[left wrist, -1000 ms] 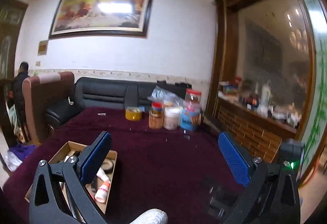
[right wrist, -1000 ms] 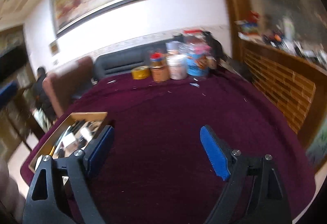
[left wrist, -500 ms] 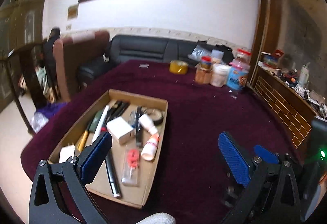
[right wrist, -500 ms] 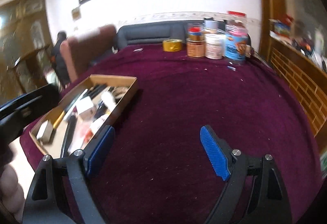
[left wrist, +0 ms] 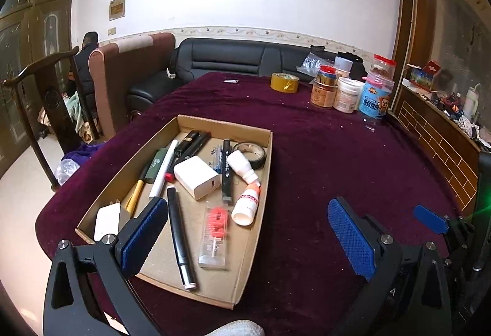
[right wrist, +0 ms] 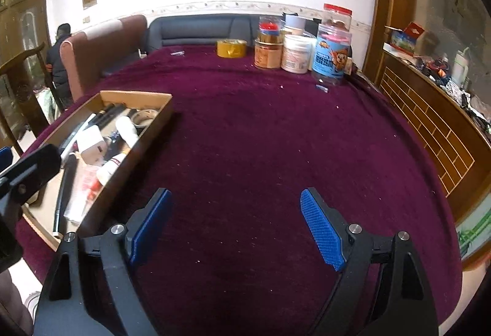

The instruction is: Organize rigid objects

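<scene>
Cardboard tray [left wrist: 266, 152] of pens and bottles under left gripper [left wrist: 245, 231], fingers wide and empty, right gripper [right wrist: 236, 225] spread empty over bare cloth [right wrist: 260, 136], tray to its left

tablecloth [right wrist: 260, 136]: plain maroon | box [left wrist: 245, 247]: brown | charger [left wrist: 196, 177]: white | tape roll [left wrist: 284, 82]: yellow | pads [left wrist: 351, 238]: blue, dimpled

A: From my remote station I count one cardboard tray [left wrist: 265, 152], one white charger block [left wrist: 196, 176], two white bottles [left wrist: 245, 166], one roll of black tape [left wrist: 256, 153]

B: I count one yellow tape roll [right wrist: 231, 48] and four jars [right wrist: 296, 54] clustered at the far edge; two grippers, one per hand
</scene>
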Demonstrator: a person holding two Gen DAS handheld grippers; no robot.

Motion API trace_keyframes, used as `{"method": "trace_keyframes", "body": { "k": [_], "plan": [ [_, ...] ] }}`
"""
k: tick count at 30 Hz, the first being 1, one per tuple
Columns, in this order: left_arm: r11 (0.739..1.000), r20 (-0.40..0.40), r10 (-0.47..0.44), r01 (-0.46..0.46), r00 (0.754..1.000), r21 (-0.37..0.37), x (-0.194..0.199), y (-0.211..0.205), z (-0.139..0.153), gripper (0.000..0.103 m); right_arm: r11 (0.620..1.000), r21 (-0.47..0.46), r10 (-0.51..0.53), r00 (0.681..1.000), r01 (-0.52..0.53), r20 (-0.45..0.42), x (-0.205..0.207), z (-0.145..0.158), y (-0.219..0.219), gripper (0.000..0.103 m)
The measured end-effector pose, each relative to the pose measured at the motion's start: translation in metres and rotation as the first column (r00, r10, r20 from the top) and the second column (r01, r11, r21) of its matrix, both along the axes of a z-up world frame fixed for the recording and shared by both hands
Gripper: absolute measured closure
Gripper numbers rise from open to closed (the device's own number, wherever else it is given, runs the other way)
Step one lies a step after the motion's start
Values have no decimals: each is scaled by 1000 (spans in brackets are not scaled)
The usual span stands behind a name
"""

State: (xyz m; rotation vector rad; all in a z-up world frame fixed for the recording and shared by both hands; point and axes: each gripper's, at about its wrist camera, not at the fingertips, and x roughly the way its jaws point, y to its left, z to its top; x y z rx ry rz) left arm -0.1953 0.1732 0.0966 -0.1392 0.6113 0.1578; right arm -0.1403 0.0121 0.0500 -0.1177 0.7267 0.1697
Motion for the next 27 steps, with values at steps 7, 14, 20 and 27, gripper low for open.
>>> {"method": "trace_keyframes", "body": {
  "k": [7, 14, 20, 27],
  "plan": [
    [1000, -28, 1, -1, 1000, -6, 5, 5, -6, 1, 999, -51, -5, 1000, 5, 2, 1, -3, 4, 17],
    [1000, -56, 5, -6, 998, -8, 9, 5, -11, 1, 996, -89, -15, 1000, 15, 8, 3, -5, 2, 17],
    [1000, -67, -1, 0, 998, -8, 9, 2, -13, 1, 995, -102, -19, 1000, 19, 6, 5, -7, 0, 17],
    [1000, -94, 16, -16, 995, -5, 12, 2, -17, 1, 990, -141, 4, 1000, -3, 8, 5, -11, 6, 17]
  ]
}}
